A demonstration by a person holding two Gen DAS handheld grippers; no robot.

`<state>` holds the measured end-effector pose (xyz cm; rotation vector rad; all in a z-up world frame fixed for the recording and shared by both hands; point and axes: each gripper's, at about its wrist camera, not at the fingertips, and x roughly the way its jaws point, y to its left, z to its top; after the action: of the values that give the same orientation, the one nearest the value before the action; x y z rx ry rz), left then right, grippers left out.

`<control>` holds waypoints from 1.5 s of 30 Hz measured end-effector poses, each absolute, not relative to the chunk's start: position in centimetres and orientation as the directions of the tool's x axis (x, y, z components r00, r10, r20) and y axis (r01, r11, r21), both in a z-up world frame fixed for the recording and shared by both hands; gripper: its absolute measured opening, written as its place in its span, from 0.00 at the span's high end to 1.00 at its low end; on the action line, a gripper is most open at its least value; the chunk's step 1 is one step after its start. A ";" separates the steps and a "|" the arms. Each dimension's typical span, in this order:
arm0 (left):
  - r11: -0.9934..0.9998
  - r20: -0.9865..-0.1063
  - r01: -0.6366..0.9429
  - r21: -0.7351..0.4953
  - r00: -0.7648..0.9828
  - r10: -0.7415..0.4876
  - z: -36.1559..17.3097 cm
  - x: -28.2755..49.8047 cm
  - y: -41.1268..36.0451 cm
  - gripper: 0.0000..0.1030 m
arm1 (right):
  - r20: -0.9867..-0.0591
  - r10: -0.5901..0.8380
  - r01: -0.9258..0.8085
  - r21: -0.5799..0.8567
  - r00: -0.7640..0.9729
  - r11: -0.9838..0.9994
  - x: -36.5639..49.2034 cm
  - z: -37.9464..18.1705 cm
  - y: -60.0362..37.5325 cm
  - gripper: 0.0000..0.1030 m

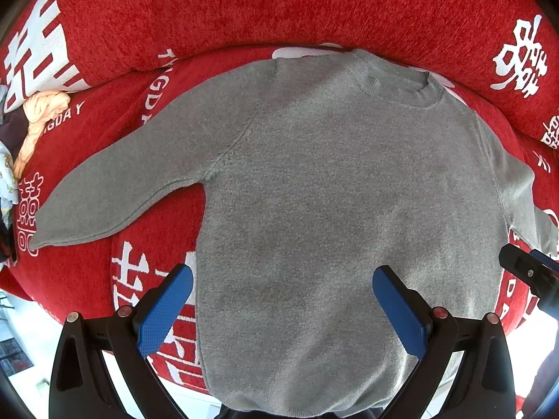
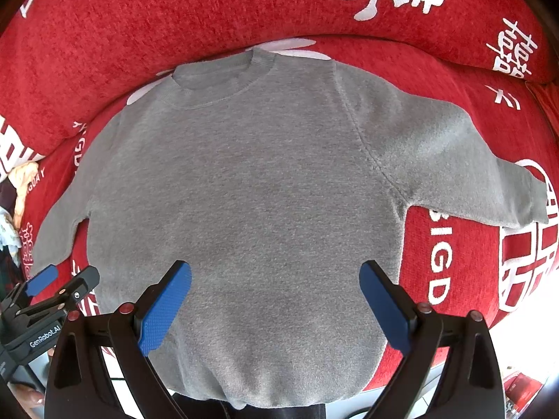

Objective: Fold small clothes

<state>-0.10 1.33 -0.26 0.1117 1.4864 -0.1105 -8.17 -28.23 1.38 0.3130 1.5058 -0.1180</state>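
Note:
A small grey sweater (image 1: 332,188) lies flat on a red sofa seat, collar toward the backrest, both sleeves spread out to the sides. It also shows in the right wrist view (image 2: 244,188). My left gripper (image 1: 283,276) is open and empty above the sweater's lower body near its left side. My right gripper (image 2: 276,272) is open and empty above the lower body. The left gripper shows at the left edge of the right wrist view (image 2: 59,282). Part of the right gripper shows at the right edge of the left wrist view (image 1: 531,272).
The red sofa cover (image 1: 244,7) has white characters and a thick backrest behind the sweater. A pile of other clothes, peach and dark (image 1: 38,115), lies at the seat's left end. The sofa's front edge and pale floor (image 1: 21,331) are below.

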 end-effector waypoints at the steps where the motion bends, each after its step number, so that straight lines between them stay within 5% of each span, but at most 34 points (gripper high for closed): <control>1: 0.990 -0.997 0.142 0.008 0.081 -0.004 -0.3 -0.1 1.3 0.00 | -0.991 0.117 0.269 0.131 0.069 0.954 -8.1 1.3 -28.4 0.05; 45: 0.995 -0.996 0.086 -0.042 0.071 -0.048 -0.8 -0.4 3.9 0.00 | -0.994 0.055 0.245 0.077 0.096 0.967 -7.8 1.4 -26.4 0.05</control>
<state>-0.40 3.87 -0.76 0.0307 1.4961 -0.1009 -7.84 -26.45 1.36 0.2464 1.4723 -0.1425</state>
